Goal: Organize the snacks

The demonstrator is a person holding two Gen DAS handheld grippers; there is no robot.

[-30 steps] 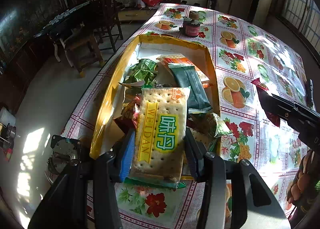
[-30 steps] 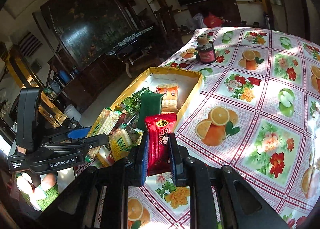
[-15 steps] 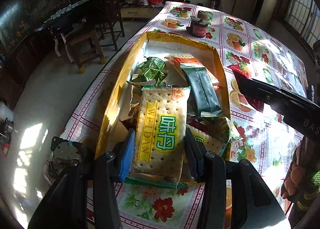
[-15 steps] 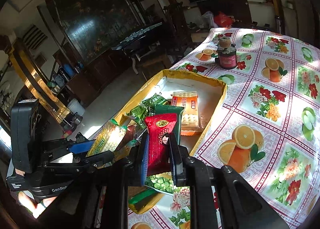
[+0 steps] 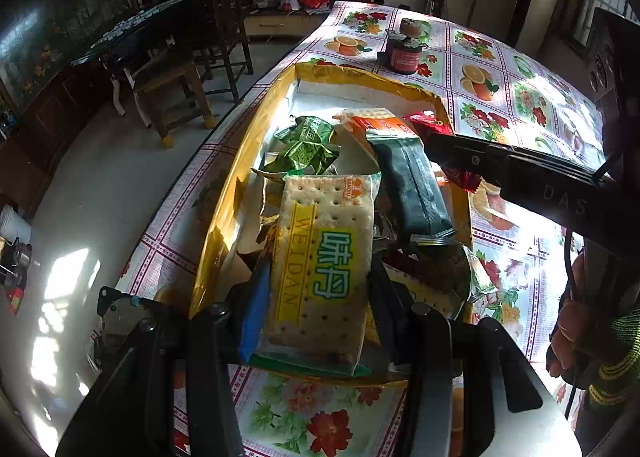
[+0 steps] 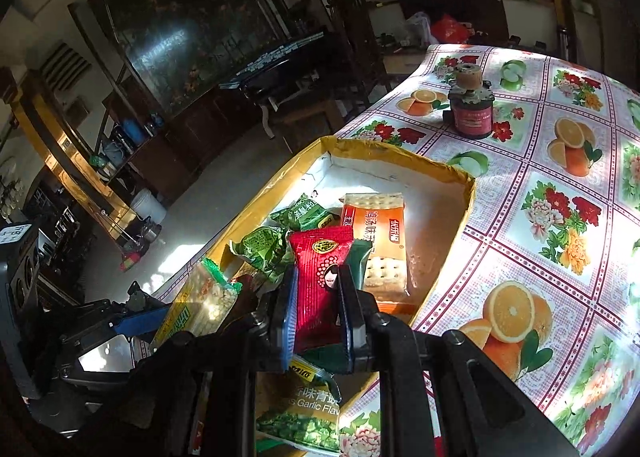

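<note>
My left gripper (image 5: 316,293) is shut on a yellow-green WEIDAN cracker pack (image 5: 320,269) and holds it over the near end of the yellow-rimmed box (image 5: 224,193). My right gripper (image 6: 318,289) is shut on a red snack packet (image 6: 320,273) and holds it above the box (image 6: 466,201). It reaches in from the right in the left wrist view (image 5: 432,145). The box holds an orange cracker pack (image 6: 378,233), green candy wrappers (image 6: 264,249), a dark green pack (image 5: 408,185) and a green pea bag (image 6: 308,417).
A dark red jar (image 5: 404,53) stands on the fruit-patterned tablecloth (image 6: 560,217) beyond the box's far end. The table's left edge runs right beside the box. A wooden stool (image 5: 172,93) and chair (image 5: 220,17) stand on the floor to the left.
My right gripper has carried the red packet left, from above the tablecloth to over the box. My left gripper has kept hold of the cracker pack and shifted slightly forward.
</note>
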